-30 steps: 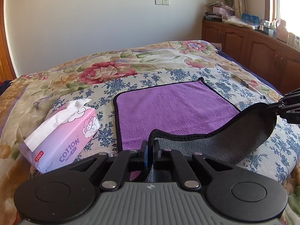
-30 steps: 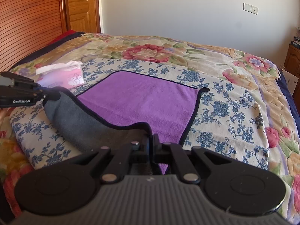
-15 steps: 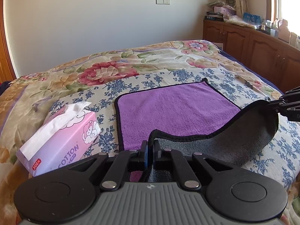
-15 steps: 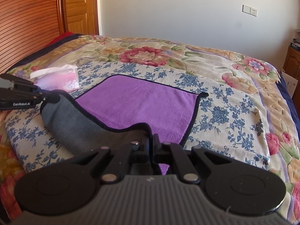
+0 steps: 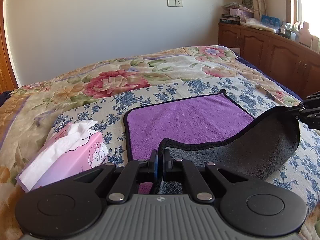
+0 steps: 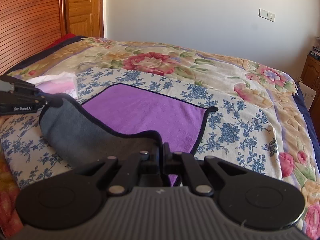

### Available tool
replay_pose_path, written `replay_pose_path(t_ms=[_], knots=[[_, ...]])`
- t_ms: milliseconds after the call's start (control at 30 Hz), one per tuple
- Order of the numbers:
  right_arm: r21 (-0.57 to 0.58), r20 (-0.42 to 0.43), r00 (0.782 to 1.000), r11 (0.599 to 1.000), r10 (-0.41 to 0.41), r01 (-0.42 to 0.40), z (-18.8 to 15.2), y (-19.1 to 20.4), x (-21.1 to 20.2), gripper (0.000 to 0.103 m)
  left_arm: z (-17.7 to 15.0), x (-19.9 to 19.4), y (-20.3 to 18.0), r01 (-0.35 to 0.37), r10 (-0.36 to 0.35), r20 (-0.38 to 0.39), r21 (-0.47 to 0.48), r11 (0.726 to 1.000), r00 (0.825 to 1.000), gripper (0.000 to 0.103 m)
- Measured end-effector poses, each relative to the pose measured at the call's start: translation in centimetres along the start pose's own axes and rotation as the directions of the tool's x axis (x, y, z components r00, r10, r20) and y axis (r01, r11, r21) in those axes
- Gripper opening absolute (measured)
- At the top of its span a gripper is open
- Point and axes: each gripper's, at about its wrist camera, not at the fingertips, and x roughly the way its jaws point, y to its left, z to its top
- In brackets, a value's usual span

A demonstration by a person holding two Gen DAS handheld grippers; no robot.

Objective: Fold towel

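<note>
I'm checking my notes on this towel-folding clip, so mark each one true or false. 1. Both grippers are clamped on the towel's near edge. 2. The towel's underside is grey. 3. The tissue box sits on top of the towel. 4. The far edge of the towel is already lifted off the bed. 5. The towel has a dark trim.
1. True: the left gripper and the right gripper each pinch a near corner of the towel.
2. True: the raised part shows grey.
3. False: the tissue box lies beside the towel, on the bedspread.
4. False: the far edge lies flat; only the near edge is raised.
5. True.
</note>
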Motion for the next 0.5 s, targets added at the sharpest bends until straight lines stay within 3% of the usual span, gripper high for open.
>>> replay_pose_path(t_ms=[500], knots=[[-0.006,0.012,1.0,1.0,-0.014,0.014,1.4,-0.8,1.5,0.004,1.3,1.6,0.7,-0.016,0.016,0.009,0.005,1.0,1.0,0.005]])
